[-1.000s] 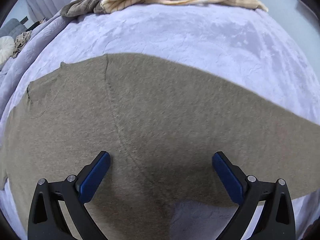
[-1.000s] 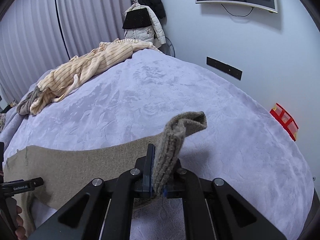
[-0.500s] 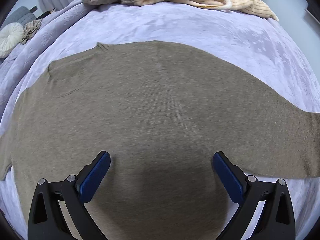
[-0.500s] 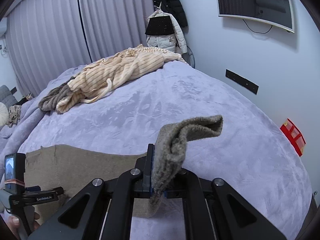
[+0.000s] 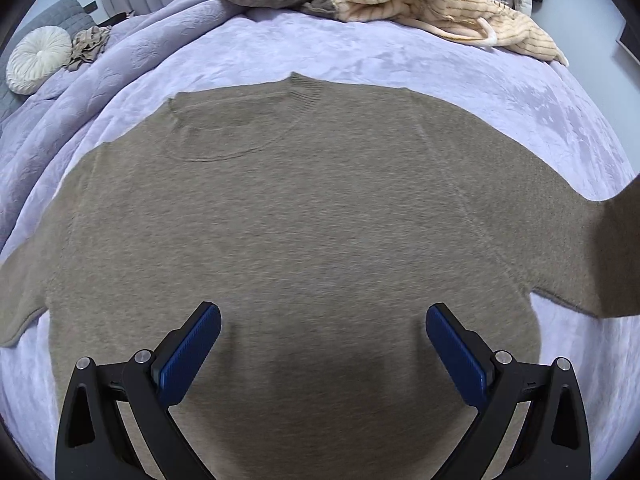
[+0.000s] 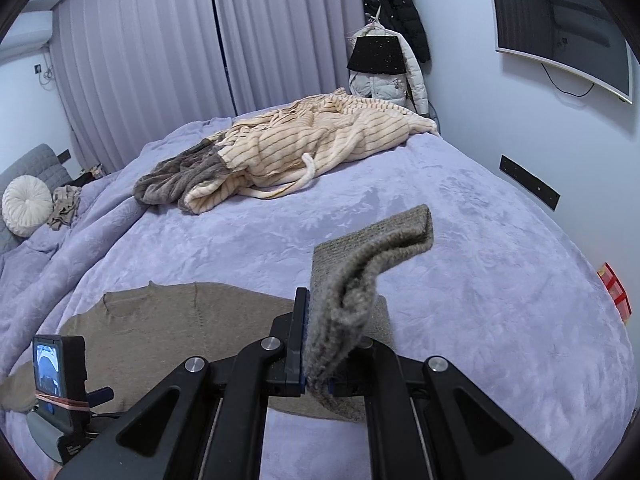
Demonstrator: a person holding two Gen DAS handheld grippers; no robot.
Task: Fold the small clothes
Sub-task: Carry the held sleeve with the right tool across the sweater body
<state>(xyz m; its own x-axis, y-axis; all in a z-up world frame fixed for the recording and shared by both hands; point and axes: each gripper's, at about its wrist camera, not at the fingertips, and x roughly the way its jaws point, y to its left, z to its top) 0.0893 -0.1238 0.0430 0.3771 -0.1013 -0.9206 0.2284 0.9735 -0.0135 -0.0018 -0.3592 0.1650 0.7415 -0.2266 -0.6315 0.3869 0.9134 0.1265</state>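
Right gripper (image 6: 316, 344) pinches sweater sleeve (image 6: 360, 272) above bed (image 6: 480, 280).

Left gripper (image 5: 323, 344), jaws wide apart, above flat taupe sweater (image 5: 280, 208).

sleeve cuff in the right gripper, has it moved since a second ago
Yes. The right gripper, shut on the sleeve cuff, has lifted it: the curtains and wall screen now show far more fully behind it.
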